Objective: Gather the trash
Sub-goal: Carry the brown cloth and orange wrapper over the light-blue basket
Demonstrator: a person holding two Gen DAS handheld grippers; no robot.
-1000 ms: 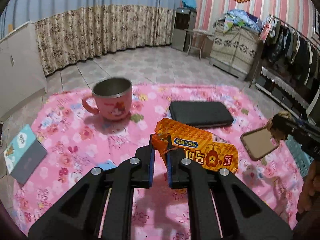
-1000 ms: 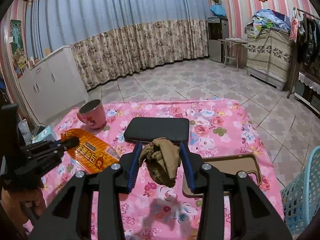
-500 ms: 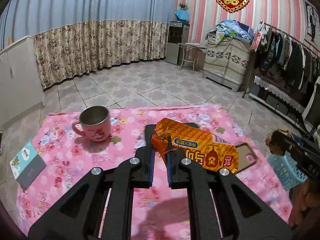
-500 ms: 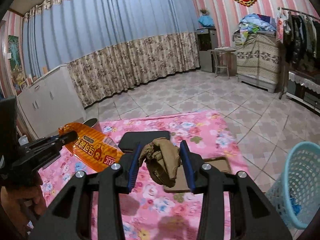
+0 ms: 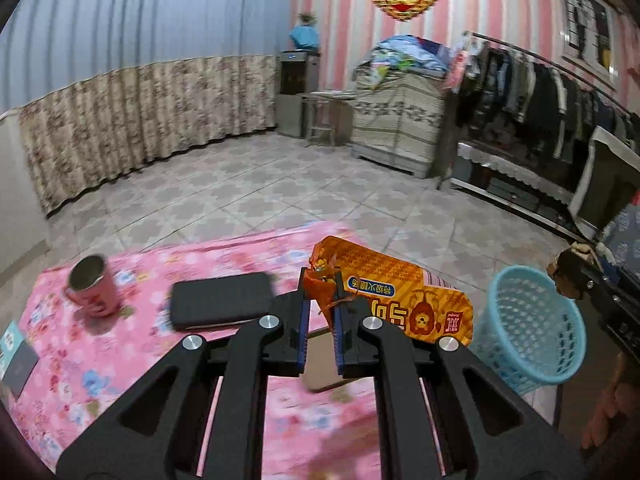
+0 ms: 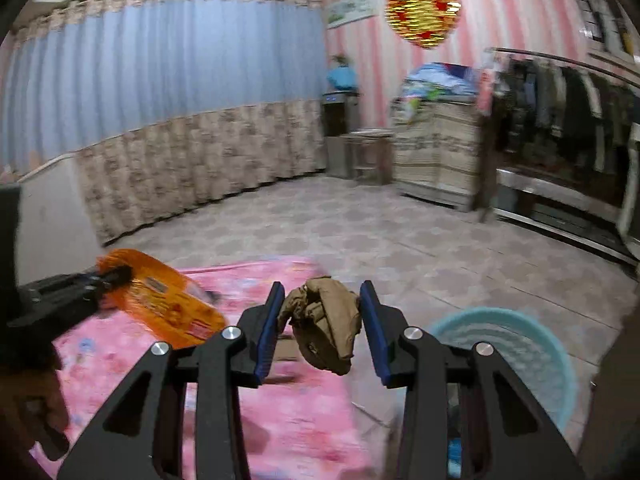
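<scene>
Blue basket [image 5: 528, 328] now nearer, right of gripper-held wrapper [image 5: 392, 292]

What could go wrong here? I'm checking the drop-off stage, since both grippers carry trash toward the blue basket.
The left gripper pinches only one corner of the long orange snack bag; most of it hangs free and might catch the blue basket rim or land outside. The right gripper holds the crumpled brown paper near its top, so it could slip out early. Both views are motion-blurred, so aiming may suffer.
</scene>
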